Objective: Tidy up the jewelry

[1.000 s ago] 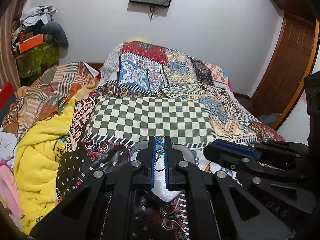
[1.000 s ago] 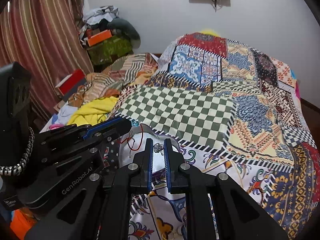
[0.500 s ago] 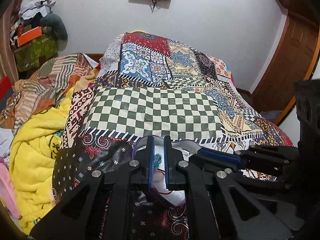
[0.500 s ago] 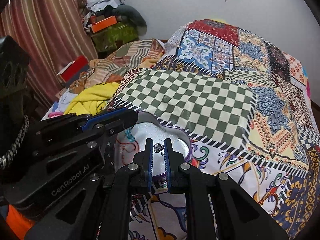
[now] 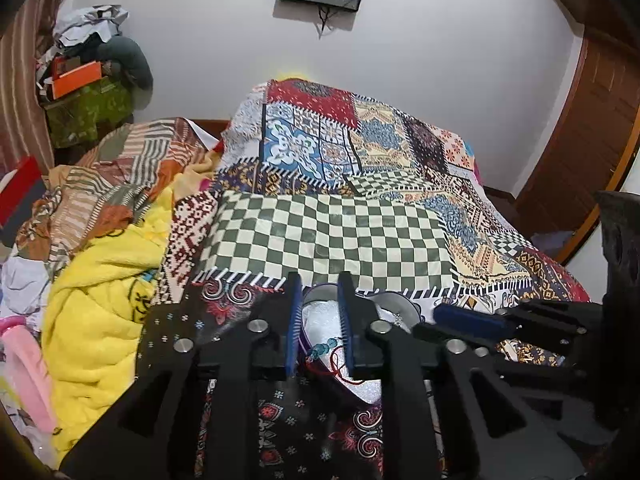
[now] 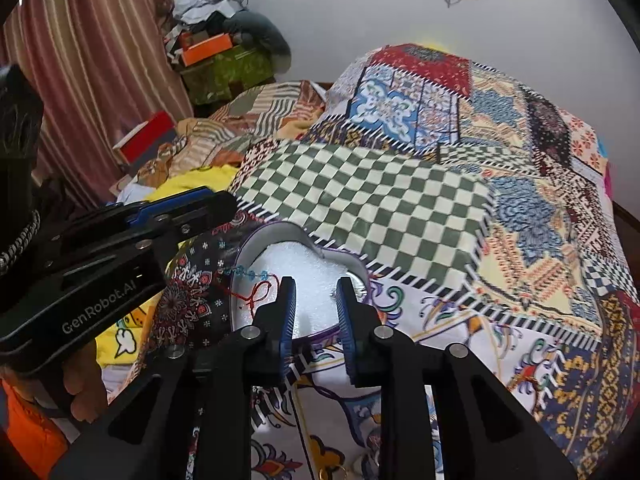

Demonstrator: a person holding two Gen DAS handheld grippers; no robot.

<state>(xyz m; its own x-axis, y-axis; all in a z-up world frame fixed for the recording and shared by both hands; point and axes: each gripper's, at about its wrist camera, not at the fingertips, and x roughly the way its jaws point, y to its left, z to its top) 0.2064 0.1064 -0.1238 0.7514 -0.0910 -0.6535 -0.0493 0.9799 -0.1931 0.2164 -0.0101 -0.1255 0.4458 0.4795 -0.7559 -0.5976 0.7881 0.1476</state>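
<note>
Both grippers, left gripper (image 5: 318, 320) and right gripper (image 6: 316, 312), were pinched shut a moment ago; now their jaws are opening narrowly over the heart-shaped tin (image 6: 352, 268), holding nothing; the red-cord bracelet (image 6: 256, 288) lies released inside the tin.

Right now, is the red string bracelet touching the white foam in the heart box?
Touching. The right wrist view shows the bracelet lying with its red cord flat on the white foam, blue beads draped over the heart box rim.
</note>
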